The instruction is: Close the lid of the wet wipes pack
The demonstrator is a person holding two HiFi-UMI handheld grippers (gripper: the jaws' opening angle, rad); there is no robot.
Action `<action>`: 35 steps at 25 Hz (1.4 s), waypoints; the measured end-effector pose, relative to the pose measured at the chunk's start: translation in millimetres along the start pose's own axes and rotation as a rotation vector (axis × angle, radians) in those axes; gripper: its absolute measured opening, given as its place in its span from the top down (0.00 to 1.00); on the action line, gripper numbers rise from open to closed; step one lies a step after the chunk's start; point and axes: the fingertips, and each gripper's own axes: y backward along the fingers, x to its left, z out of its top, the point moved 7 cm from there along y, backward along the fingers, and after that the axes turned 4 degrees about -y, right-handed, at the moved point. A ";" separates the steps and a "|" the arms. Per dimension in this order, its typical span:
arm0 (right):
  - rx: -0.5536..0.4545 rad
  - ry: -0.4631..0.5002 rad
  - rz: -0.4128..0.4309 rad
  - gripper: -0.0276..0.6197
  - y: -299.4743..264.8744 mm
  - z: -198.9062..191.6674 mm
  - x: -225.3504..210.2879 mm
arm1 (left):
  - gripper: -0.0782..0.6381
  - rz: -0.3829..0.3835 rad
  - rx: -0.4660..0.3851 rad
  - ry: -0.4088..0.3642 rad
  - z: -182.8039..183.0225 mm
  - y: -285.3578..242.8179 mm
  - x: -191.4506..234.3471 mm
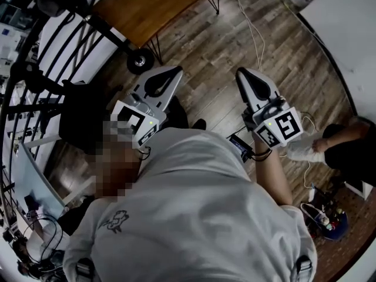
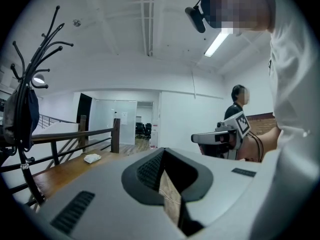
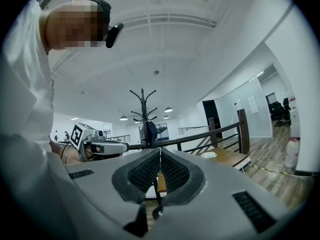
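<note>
Approach step, as I judge it: left gripper (image 1: 170,73) and right gripper (image 1: 244,74) are both pressed together and empty, well apart from the desk (image 1: 154,7), where a small white thing (image 2: 92,158) toward one end, perhaps the wipes pack, must be reached first.

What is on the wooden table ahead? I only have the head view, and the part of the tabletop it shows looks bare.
Observer: The left gripper view shows a small white thing lying on the wooden table. It is too small to tell whether it is the wipes pack.
Operator: Is the right gripper closed on anything?
Observer: No. In the right gripper view the right gripper is shut, its pads together with nothing between them.
</note>
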 end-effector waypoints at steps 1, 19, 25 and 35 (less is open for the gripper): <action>0.001 -0.003 -0.003 0.91 -2.9 0.4 -3.7 | 0.87 -0.001 0.002 -0.001 -0.1 -4.4 5.6; -0.011 0.003 -0.036 0.91 -131.7 25.3 -52.7 | 0.87 -0.056 -0.024 -0.009 5.9 -43.9 147.7; -0.012 0.005 -0.063 0.91 -170.1 29.3 -60.5 | 0.87 -0.072 -0.024 -0.016 7.1 -43.7 194.4; 0.014 -0.019 -0.035 0.91 -205.8 30.1 -102.7 | 0.87 -0.010 0.019 0.004 -7.1 -71.6 235.3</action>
